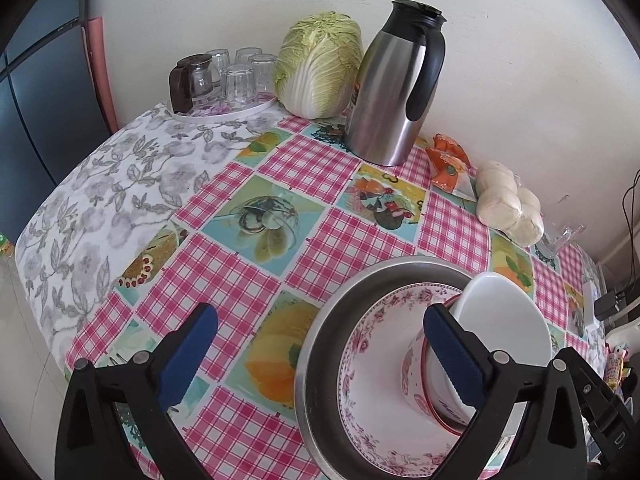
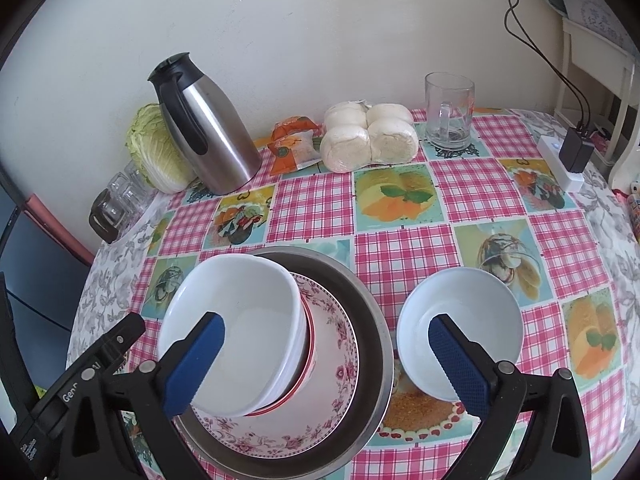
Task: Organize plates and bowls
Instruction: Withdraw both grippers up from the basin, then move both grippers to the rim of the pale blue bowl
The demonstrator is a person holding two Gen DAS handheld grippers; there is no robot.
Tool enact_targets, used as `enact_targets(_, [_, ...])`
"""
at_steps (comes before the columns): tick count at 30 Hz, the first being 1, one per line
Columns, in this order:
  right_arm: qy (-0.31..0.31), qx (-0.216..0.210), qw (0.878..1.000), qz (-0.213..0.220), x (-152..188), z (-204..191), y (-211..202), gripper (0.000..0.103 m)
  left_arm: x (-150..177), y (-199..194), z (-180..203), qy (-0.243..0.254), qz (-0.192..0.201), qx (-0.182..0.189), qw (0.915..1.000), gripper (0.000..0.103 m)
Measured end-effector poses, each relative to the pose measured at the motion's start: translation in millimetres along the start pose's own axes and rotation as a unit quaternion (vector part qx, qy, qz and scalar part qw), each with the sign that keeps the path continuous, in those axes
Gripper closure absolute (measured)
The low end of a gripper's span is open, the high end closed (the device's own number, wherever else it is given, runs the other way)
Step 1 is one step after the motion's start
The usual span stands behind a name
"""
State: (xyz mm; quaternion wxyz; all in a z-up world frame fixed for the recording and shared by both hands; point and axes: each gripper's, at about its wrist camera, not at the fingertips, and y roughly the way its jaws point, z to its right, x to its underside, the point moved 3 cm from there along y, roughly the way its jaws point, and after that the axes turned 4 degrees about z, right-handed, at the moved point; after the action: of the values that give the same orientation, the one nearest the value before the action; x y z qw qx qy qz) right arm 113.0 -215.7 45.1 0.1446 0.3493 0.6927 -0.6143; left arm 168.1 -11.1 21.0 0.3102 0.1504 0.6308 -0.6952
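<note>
Spread blue ridged jaws of both grippers holding nothing, glossy white bowl (image 2: 236, 332) atop floral plate (image 2: 336, 364), steel basin (image 2: 376, 340)

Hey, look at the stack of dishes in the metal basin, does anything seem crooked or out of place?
Yes. The white bowl on top of the stack sits tilted, leaning on the red-rimmed cup under it rather than nesting flat in the floral plate. A second white bowl stands apart on the tablecloth, outside the metal basin.

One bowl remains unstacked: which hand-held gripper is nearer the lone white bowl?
Right. The right hand-held gripper hovers open beside the lone white bowl; the left hand-held gripper is beyond the stack.
</note>
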Motion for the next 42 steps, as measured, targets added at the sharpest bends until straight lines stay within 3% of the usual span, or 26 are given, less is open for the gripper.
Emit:
enact_targets(18, [0.001,-0.008,1.0,0.0,-3.9,12.2,-14.0,0.0,-1.2,-15.1,10.8,-0.002,0.018,-0.002,0.9998,0.001])
enact_targets(28, [0.029,0.003,0.999,0.023,-11.2,53.7,-44.6,0.0,0.6,-47.3,40.6,-0.025,0.061,0.058,0.9961,0.0])
enact_targets(42, [0.093,0.045,0.993,0.063,-13.5,151.2,-88.7,0.0,30.1,-80.5,120.8,0.055,0.065,0.125,0.9884,0.001])
